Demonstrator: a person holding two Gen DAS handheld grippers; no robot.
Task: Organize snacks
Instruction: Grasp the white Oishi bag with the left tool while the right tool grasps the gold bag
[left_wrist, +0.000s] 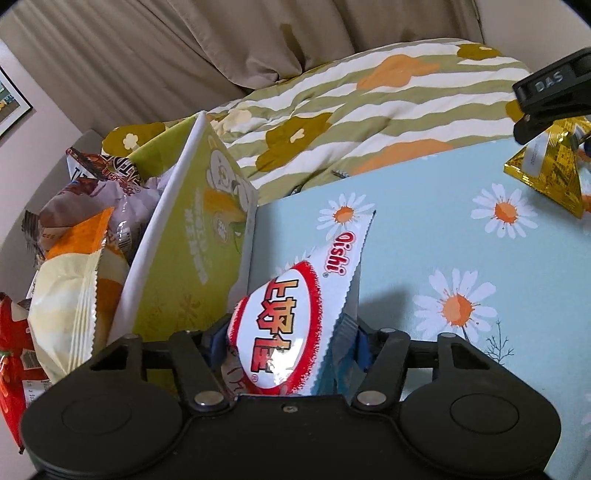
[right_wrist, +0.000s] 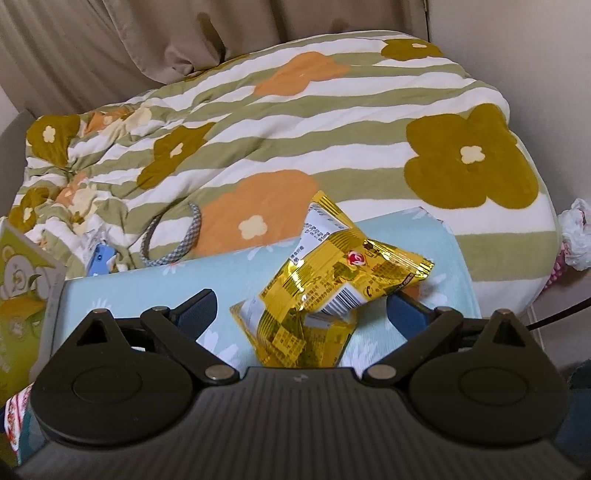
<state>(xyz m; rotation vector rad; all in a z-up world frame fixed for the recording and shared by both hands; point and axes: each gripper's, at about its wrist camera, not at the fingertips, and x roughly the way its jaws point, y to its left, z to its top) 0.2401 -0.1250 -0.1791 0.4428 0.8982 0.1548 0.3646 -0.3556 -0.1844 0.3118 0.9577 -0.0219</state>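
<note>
A white and red Oishi snack bag (left_wrist: 288, 317) stands up between the blue pads of my left gripper (left_wrist: 291, 341), which is shut on it just above the light blue daisy tablecloth (left_wrist: 443, 229). To its left stands a green carton (left_wrist: 199, 240) with several snack bags (left_wrist: 74, 295) behind its wall. A yellow foil snack packet (right_wrist: 325, 280) lies crumpled on the tablecloth (right_wrist: 147, 291) between the wide-apart fingers of my right gripper (right_wrist: 301, 314), which is open. In the left wrist view the right gripper (left_wrist: 554, 96) hangs over that packet (left_wrist: 546, 173) at the far right.
A striped quilt with big flowers (right_wrist: 295, 129) lies heaped behind the table, with beige curtains beyond it. A grey cord loop (right_wrist: 177, 240) and a small blue object (right_wrist: 99, 258) rest on the quilt near the table's back edge. The green carton's corner (right_wrist: 22, 295) shows at left.
</note>
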